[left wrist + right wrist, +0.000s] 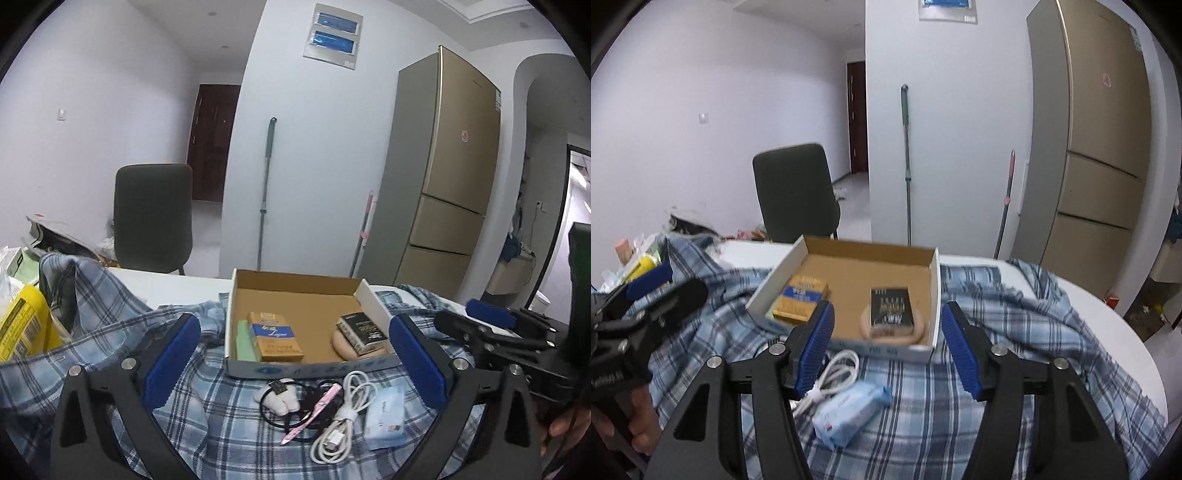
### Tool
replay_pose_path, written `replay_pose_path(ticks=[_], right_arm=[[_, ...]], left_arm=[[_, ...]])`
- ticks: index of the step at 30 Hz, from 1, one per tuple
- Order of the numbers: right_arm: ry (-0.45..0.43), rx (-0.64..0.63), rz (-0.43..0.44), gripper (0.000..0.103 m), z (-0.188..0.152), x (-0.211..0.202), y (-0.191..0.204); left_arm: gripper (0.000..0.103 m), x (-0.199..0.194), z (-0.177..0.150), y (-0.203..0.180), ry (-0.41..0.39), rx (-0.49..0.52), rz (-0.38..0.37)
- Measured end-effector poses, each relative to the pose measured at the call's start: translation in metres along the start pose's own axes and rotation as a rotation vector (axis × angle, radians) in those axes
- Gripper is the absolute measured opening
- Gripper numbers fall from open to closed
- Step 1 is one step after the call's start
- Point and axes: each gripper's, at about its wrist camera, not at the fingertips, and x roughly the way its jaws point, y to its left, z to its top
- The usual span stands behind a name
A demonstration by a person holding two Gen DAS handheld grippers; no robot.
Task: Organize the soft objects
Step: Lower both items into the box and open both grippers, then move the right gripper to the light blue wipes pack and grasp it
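1. My left gripper point(295, 354) and right gripper point(886, 349): blue ribbed pads, black arms.
2. Shirt point(229, 443): blue-white plaid.
3. Cardboard box point(373, 299): white outside, tan inside.
4. Cigarette pack point(275, 336): orange with blue band.
5. Second pack point(890, 306): black with gold print.
6. Cable point(343, 417): white.
7. Tissue packet point(849, 413): light blue.
8. Pen point(314, 411): pink.

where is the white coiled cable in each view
Left wrist: the white coiled cable lies low centre on the plaid cloth, between the pink pen and the blue tissue pack.
Right wrist: cable lower left of centre, partly hidden behind the right tongs' left finger.
Shared landmark: the cardboard box just beyond it.
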Motion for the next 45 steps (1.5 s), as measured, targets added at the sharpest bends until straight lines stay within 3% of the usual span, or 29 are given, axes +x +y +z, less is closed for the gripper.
replay_pose_path(ticks=[7, 12, 19, 22, 29, 34, 39, 41, 45], right_arm=[[0.127, -0.032, 0.004, 0.060, -0.025, 0.023, 0.007], [0.258, -0.030, 0.059, 0.059, -0.047, 0.035, 0.016], [0.325, -0.064, 0.052, 0.059, -0.056, 0.052, 0.029], [0.344, -0.084, 0.059, 0.059, -0.061, 0.057, 0.032], [0.356, -0.071, 0.071, 0.040, -0.069, 0.055, 0.028], [0.357, -0.039, 0.048, 0.037, -0.068, 0.048, 0.010], [0.366, 0.020, 0.012, 0.039, -0.065, 0.043, -0.018], [0.355, 0.040, -0.012, 0.048, -0.063, 0.039, -0.027], [0.343, 0.070, -0.013, 0.049, -0.060, 0.034, -0.033]], left_arm=[[0.103, 0.009, -0.011, 0.006, 0.011, 0.005, 0.025], [0.103, 0.004, -0.013, 0.004, -0.006, 0.015, 0.024], [0.103, 0.003, -0.014, 0.003, -0.009, 0.017, 0.015], [0.103, 0.002, -0.013, 0.004, -0.017, 0.009, 0.011], [0.103, 0.007, -0.013, 0.008, -0.008, -0.017, 0.012], [0.103, 0.012, -0.015, 0.013, 0.024, -0.038, 0.029], [0.103, 0.013, -0.015, 0.015, 0.027, -0.050, 0.023], [0.103, 0.014, -0.016, 0.014, 0.029, -0.048, 0.023], [0.103, 0.014, -0.016, 0.013, 0.031, -0.046, 0.022]])
